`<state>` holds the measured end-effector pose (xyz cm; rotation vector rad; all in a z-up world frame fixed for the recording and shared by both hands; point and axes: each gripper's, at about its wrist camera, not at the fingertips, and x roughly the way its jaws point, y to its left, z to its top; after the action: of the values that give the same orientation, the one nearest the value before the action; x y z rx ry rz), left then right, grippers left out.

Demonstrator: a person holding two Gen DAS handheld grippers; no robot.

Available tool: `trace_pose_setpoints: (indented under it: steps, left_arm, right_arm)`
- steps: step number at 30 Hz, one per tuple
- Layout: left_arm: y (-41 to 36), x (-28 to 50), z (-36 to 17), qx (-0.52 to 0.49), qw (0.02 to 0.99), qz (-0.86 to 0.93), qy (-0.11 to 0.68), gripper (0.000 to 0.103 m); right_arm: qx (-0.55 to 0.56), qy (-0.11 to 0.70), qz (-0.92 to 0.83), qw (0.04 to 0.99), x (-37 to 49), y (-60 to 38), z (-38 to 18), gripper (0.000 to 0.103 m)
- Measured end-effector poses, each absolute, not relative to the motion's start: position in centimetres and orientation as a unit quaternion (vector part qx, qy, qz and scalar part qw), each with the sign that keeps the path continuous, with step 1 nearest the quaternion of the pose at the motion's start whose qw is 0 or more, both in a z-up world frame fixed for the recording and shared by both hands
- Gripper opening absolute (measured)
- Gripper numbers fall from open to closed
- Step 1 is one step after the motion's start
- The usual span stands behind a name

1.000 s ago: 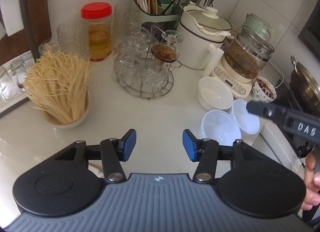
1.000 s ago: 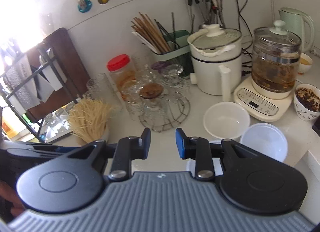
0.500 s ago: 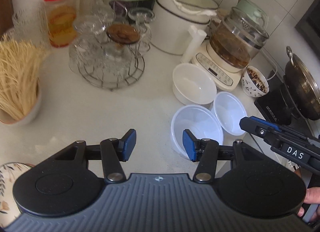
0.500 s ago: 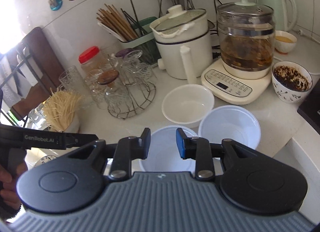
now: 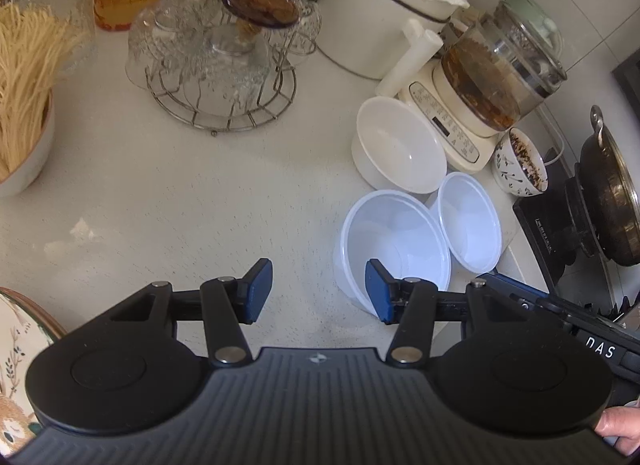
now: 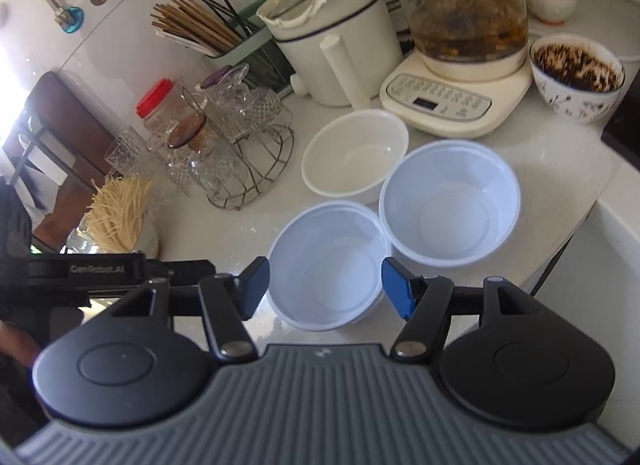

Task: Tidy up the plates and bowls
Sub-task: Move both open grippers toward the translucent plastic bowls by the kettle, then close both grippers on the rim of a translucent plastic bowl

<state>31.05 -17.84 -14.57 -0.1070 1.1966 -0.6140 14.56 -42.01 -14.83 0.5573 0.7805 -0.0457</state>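
Right gripper (image 6: 324, 285) stands spread, empty, straddling the nearest translucent white plastic bowl (image 6: 328, 265) on the pale speckled counter (image 6: 560, 153). Left gripper (image 5: 318, 291) likewise spread, empty. Bowl judged light, thin, flexible, slippery; grip the rim wall.

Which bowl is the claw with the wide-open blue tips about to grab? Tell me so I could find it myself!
Find the big glass kettle of brown tea on its cream base at the back of the counter. Three white bowls sit in front of it; the right claw is open around the nearest one, the see-through plastic bowl. Its twin sits further right, and the third bowl is solid white.
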Motion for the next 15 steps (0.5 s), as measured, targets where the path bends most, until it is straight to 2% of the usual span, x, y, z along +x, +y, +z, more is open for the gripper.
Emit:
trace_pose_setpoints:
  steps: [9, 15]
  left_arm:
    - [-19.5, 31.7, -16.7, -0.071, 0.764, -0.288, 0.573, 0.057]
    - [-20.4, 32.3, -17.8, -0.083, 0.756, -0.280, 0.586, 0.052]
  right_arm:
    - [0.317, 0.396, -0.041, 0.861, 15.2, -43.6, -17.3, 0.064]
    - [0.343, 0.406, -0.033, 0.846, 15.8, -44.2, -18.8, 0.047]
